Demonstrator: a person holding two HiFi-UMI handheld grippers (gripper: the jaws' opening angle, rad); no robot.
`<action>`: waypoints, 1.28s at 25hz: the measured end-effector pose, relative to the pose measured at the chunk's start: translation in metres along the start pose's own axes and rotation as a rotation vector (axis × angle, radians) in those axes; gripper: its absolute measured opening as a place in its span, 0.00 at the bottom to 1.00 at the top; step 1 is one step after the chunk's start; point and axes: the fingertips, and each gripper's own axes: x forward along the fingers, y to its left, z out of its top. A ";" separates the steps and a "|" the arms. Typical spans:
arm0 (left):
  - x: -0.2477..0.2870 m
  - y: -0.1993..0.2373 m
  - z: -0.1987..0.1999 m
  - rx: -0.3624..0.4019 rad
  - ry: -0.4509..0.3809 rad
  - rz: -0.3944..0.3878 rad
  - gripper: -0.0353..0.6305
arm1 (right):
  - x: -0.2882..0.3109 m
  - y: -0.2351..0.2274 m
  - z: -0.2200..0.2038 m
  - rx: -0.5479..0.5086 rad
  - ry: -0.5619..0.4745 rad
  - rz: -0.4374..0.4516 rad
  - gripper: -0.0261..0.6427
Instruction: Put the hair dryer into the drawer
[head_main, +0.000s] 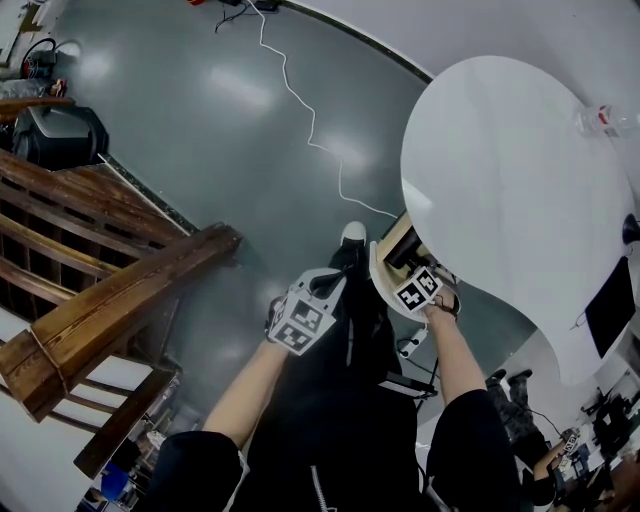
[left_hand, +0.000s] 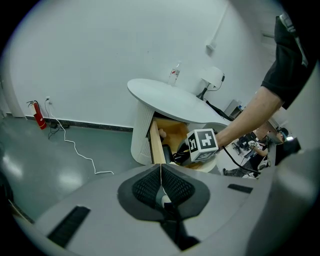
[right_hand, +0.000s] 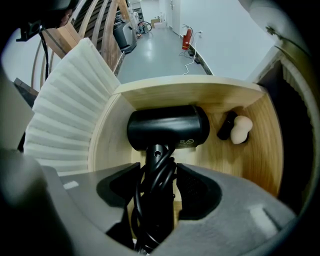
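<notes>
The black hair dryer (right_hand: 167, 127) lies inside the open wooden drawer (right_hand: 260, 145), with its barrel across the drawer floor and its handle, wrapped in cord, pointing at me. My right gripper (right_hand: 157, 185) is shut on that handle, a pad on each side. In the head view the right gripper (head_main: 415, 285) sits over the drawer (head_main: 385, 262) under the round white table (head_main: 500, 180). My left gripper (head_main: 300, 320) hangs to the left of the drawer. Its pads (left_hand: 161, 172) are pressed together with nothing between them.
A beige sponge (right_hand: 241, 129) and a small black item (right_hand: 227, 125) lie at the drawer's right side. The ribbed white drawer front (right_hand: 65, 110) stands on the left. A wooden stair rail (head_main: 110, 290) is at my left, and a white cable (head_main: 300, 100) runs across the grey floor. A bottle (head_main: 600, 118) stands on the table.
</notes>
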 end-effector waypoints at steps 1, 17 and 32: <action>0.000 0.000 0.000 0.001 0.002 0.000 0.07 | 0.001 0.000 -0.001 0.003 0.002 -0.002 0.37; 0.000 -0.005 0.000 0.035 0.009 -0.001 0.07 | 0.001 0.000 -0.008 -0.005 0.007 -0.042 0.38; 0.009 -0.007 0.004 0.095 0.033 -0.059 0.07 | -0.023 0.003 -0.010 -0.002 -0.025 -0.082 0.38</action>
